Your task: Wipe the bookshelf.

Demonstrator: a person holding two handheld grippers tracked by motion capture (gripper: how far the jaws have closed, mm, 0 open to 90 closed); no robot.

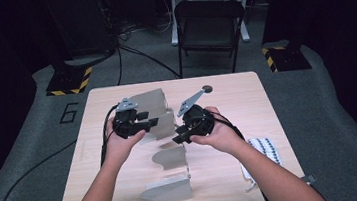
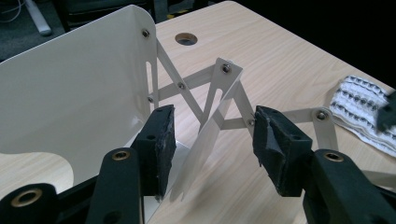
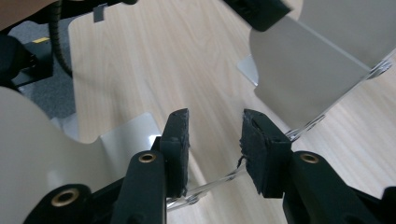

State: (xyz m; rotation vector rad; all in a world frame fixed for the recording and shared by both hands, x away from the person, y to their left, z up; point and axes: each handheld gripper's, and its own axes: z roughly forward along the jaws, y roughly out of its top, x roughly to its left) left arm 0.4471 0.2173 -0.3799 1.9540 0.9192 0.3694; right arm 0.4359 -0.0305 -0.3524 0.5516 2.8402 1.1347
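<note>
nearest the camera sits the front plate of the folding metal rack (image 1: 168, 189), and its long axis runs from the table's (image 1: 246, 98) near edge up toward the far side, plates upright, scissor links (image 2: 205, 88) along one side. left gripper (image 1: 151, 124) and right gripper (image 1: 179, 135) both have jaws apart, clamping nothing.
</note>
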